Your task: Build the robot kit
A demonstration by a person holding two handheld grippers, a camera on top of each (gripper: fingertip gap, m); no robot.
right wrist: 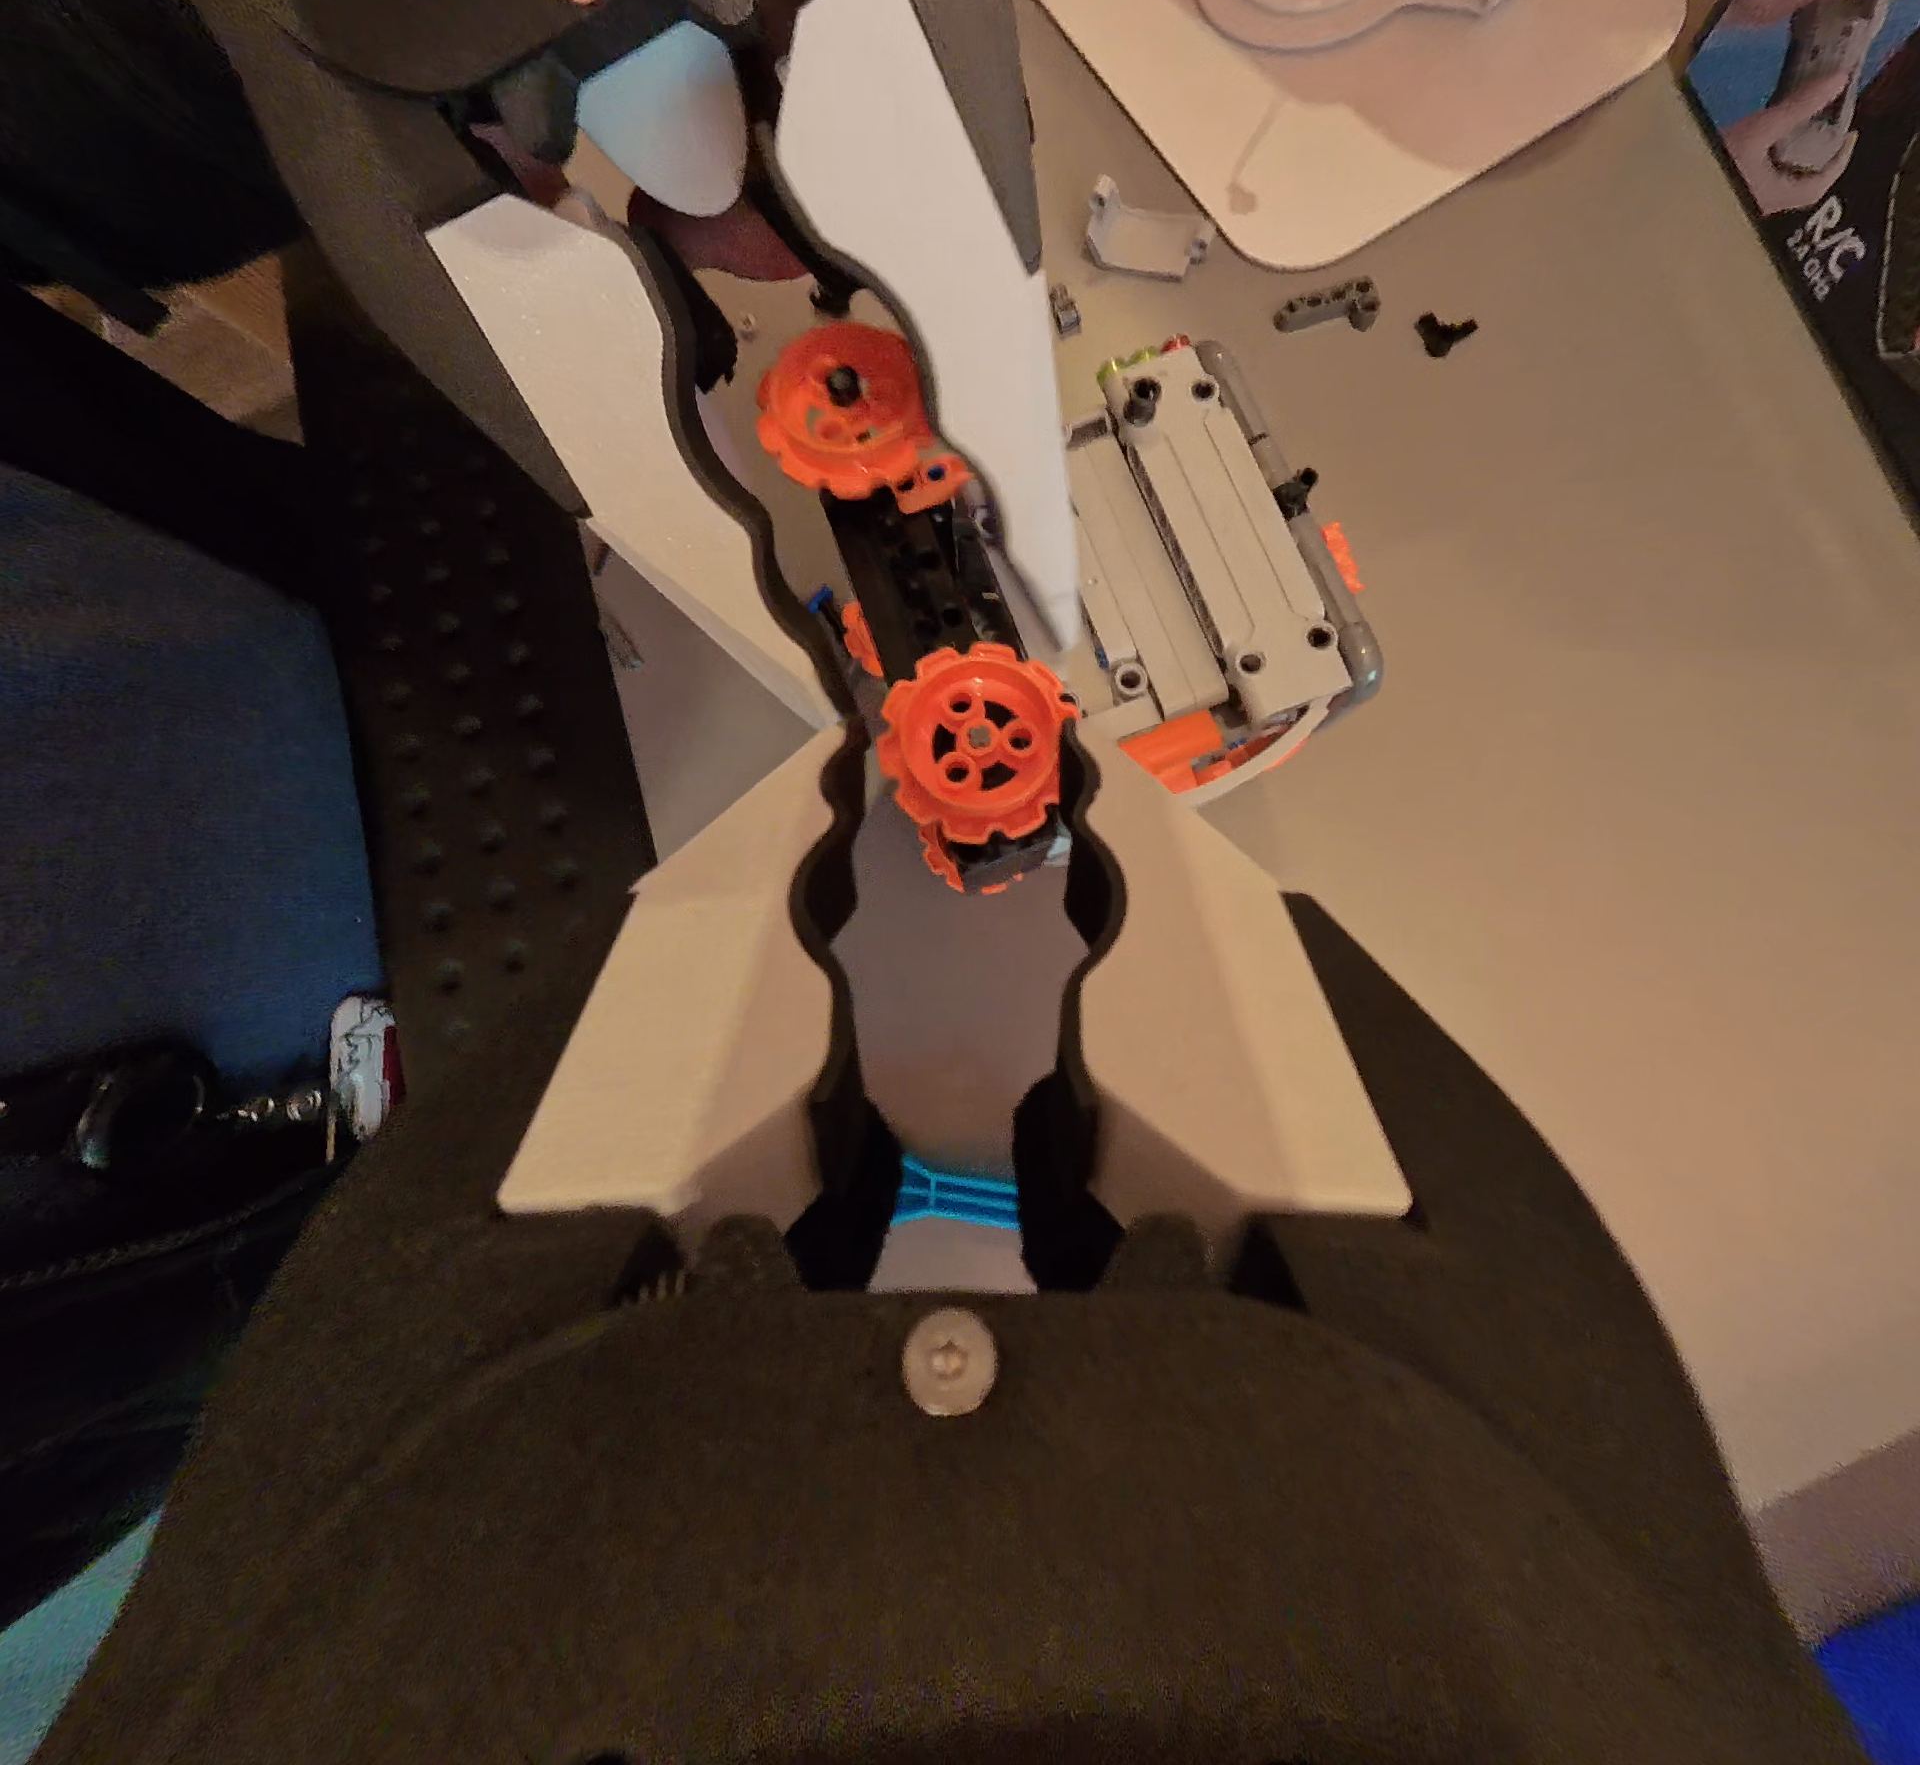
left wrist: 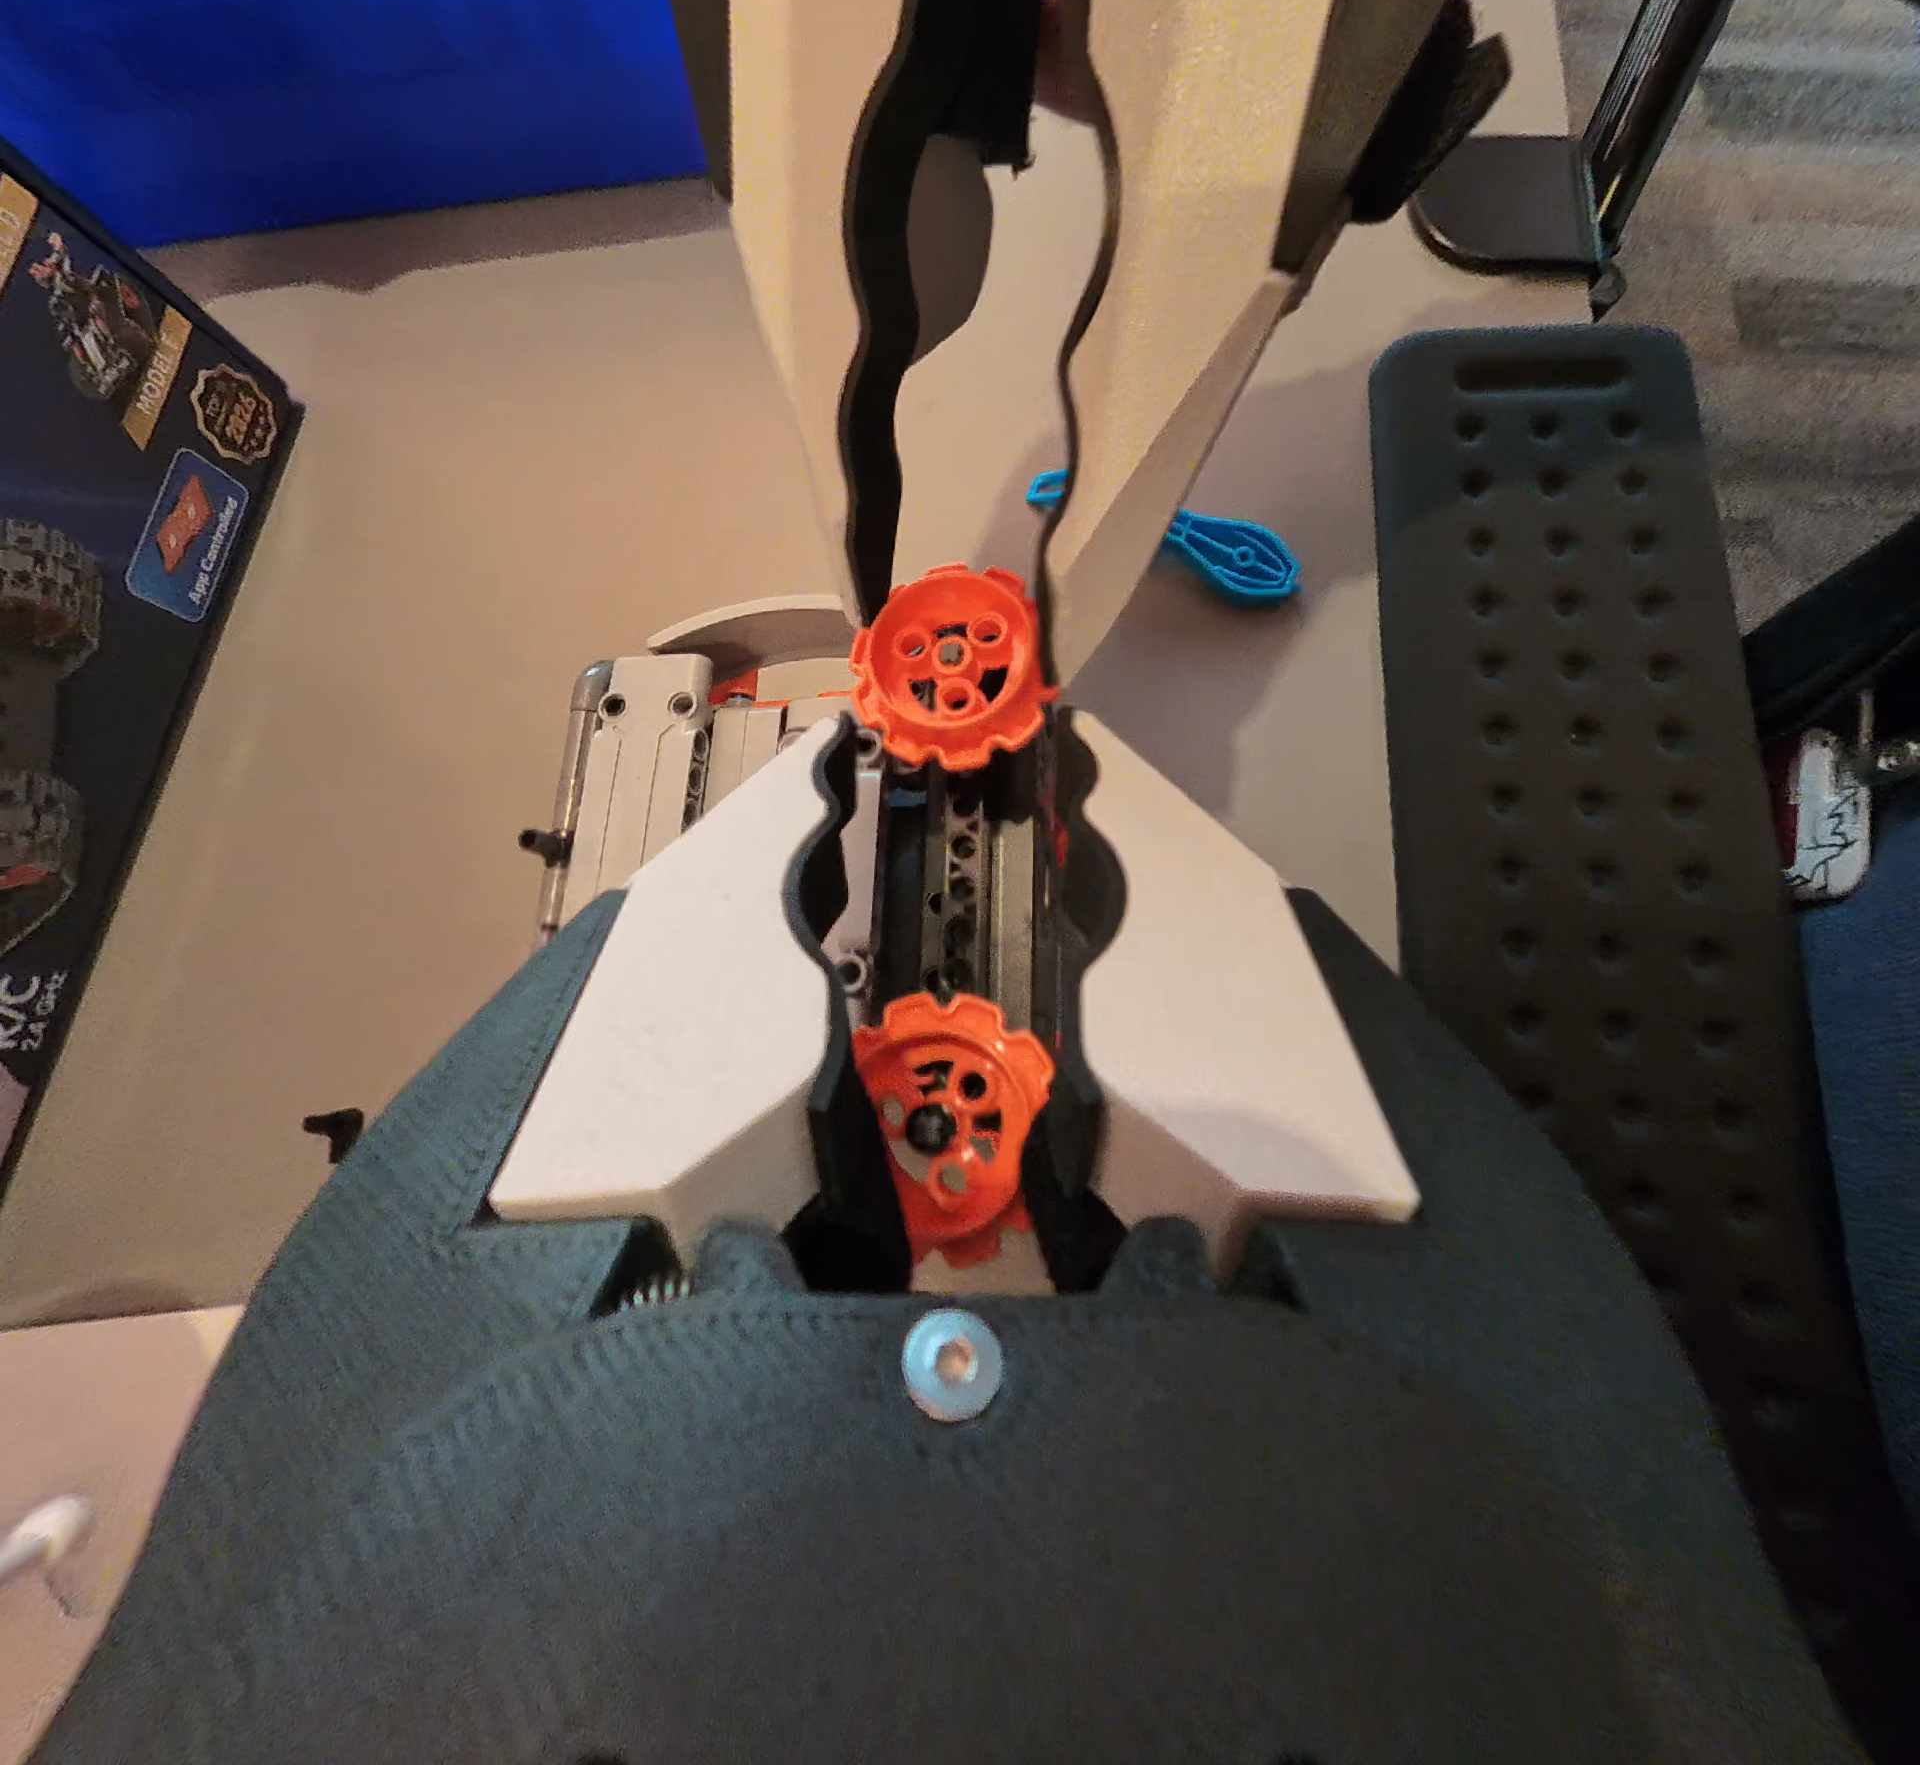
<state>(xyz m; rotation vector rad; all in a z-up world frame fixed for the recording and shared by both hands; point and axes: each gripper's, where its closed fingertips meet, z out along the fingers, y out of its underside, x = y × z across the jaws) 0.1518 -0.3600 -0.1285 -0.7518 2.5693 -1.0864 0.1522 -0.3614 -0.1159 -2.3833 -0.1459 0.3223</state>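
1. Beige counter carries a grey brick model and a dark printed box.
2. Left gripper grasps the black beam assembly with two orange sprocket wheels.
3. Right gripper clamps the near wheel's end.

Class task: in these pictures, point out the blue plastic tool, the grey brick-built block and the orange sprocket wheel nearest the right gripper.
blue plastic tool [left wrist: 1242,558], left wrist view, its wide end.
grey brick-built block [right wrist: 1210,531], right wrist view, top panel.
orange sprocket wheel [right wrist: 975,747], right wrist view, hub.
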